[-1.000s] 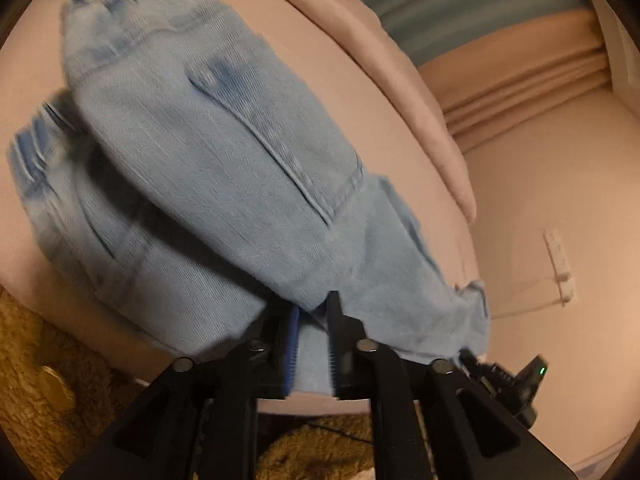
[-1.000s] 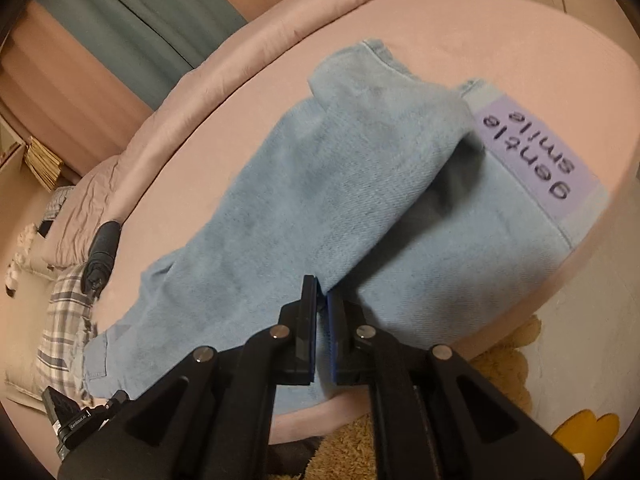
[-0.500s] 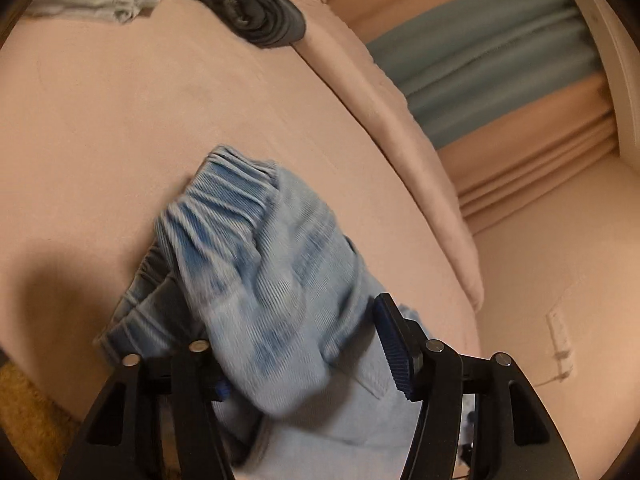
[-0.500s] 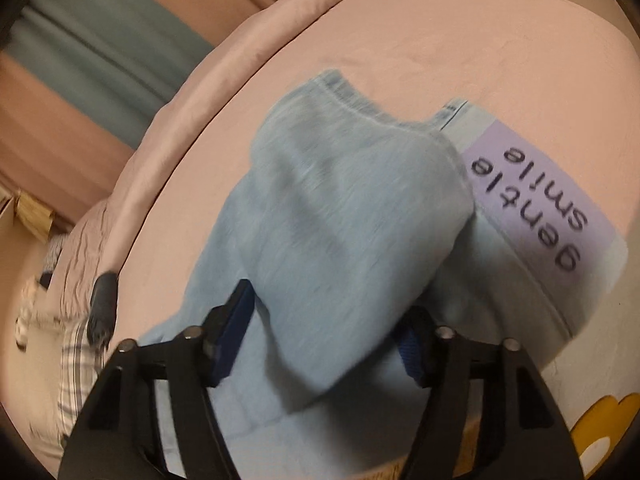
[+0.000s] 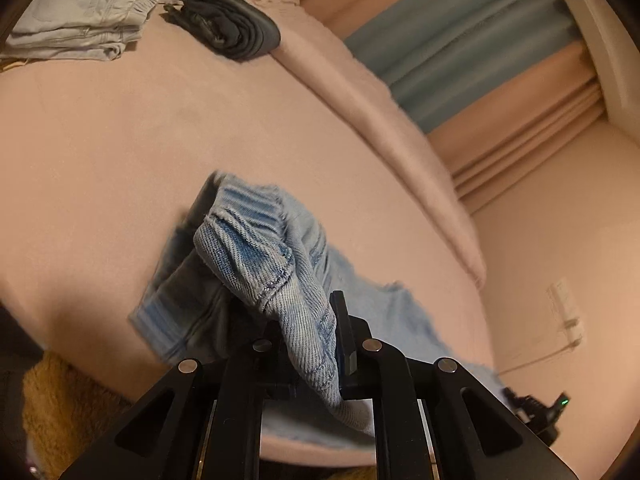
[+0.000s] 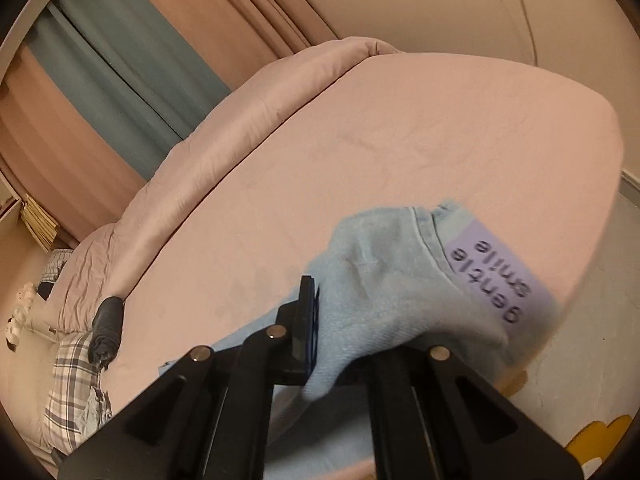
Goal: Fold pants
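Observation:
Light blue denim pants lie at the near edge of a pink bed. In the left wrist view the waistband end is lifted and bunched, and my left gripper is shut on a fold of it. In the right wrist view the leg end with a lilac "gentle smile" label is lifted. It fills my right gripper, whose left finger presses the cloth; the right finger is hidden under it.
A folded pale blue garment and a rolled dark garment lie at the far side of the bed. A pink duvet runs along the far edge. Curtains hang behind. A yellow plush rug lies below the bed edge.
Both grippers opened half a second ago, moved in over the pants' two ends and have closed on the cloth again, lifting it.

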A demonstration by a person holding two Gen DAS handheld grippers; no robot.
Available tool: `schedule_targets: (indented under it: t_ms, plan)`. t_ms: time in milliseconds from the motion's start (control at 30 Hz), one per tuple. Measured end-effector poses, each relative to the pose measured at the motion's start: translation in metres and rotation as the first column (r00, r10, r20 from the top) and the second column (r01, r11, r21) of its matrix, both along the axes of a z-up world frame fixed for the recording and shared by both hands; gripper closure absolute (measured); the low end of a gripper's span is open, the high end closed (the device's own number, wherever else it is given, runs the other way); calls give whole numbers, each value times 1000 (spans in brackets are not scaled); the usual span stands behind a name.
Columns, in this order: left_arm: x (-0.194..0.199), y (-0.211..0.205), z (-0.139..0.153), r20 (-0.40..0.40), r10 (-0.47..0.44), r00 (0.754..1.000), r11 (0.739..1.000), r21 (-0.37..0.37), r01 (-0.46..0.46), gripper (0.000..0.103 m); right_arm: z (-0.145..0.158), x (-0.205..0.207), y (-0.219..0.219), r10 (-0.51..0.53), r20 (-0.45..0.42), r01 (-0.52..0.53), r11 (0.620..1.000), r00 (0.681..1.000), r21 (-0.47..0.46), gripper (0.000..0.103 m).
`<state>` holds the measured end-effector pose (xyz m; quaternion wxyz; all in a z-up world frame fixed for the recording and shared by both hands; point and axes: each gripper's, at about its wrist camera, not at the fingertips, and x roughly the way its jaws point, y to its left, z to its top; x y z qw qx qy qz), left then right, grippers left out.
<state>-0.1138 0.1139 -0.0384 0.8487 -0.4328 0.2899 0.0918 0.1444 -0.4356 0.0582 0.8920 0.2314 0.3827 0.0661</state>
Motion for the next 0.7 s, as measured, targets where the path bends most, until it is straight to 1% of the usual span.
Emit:
schedule_targets:
  t_ms: [67, 133, 167, 200, 233, 267, 333, 367, 400, 433, 467, 500, 633, 667, 700]
  plan:
    - [1, -3, -11, -50, -1, 999, 1000, 13, 1, 92, -13, -2, -4, -5, -38, 5, 1000, 999, -13, 98]
    - [0, -1, -20, -70, -7, 998, 1000, -11, 6, 92, -33, 3, -13, -17, -99, 16, 1000, 995, -11, 97]
    - [1, 2, -23, -73, -10, 997, 1000, -25, 9, 92, -42, 2, -18, -18, -126, 18, 1000, 992, 3, 96]
    - [1, 4, -24, -71, -15, 997, 999, -41, 12, 92, -50, 3, -22, -21, -145, 24, 999, 989, 23, 93]
    - [1, 6, -25, -72, -18, 997, 999, -53, 14, 92, -57, 1, -33, -24, -156, 31, 999, 987, 44, 92]
    - [1, 7, -25, -72, -22, 997, 998, -65, 17, 92, -61, 2, -33, -18, -164, 29, 997, 986, 65, 91]
    - [3, 10, -24, -72, -23, 997, 997, -78, 18, 92, -65, 5, -36, -8, -178, 26, 995, 984, 100, 89]
    - [4, 10, -23, -77, -27, 997, 997, -81, 21, 91, -66, 5, -38, -6, -183, 24, 995, 983, 97, 87]
    - [7, 13, -23, -81, -27, 996, 996, -84, 20, 88, -65, 6, -38, -10, -185, 25, 996, 983, 81, 81]
    - [8, 15, -22, -85, -19, 996, 996, -89, 11, 87, -62, 6, -38, -19, -187, 32, 997, 982, 67, 77]
    - [10, 17, -22, -89, -11, 996, 996, -89, 3, 81, -59, 6, -37, -28, -186, 39, 998, 982, 55, 72]
    - [12, 19, -21, -99, -2, 995, 996, -86, -7, 78, -58, 6, -37, -33, -184, 42, 998, 982, 45, 70]
    - [18, 24, -23, -102, -12, 995, 995, -103, 1, 77, -57, 12, -43, -21, -186, 31, 998, 982, 52, 70]
    - [19, 26, -23, -105, -16, 994, 994, -110, 4, 77, -58, 14, -45, -16, -190, 26, 998, 982, 51, 71]
    - [19, 27, -24, -102, -16, 995, 993, -122, 3, 77, -58, 16, -46, -16, -195, 25, 999, 981, 48, 74]
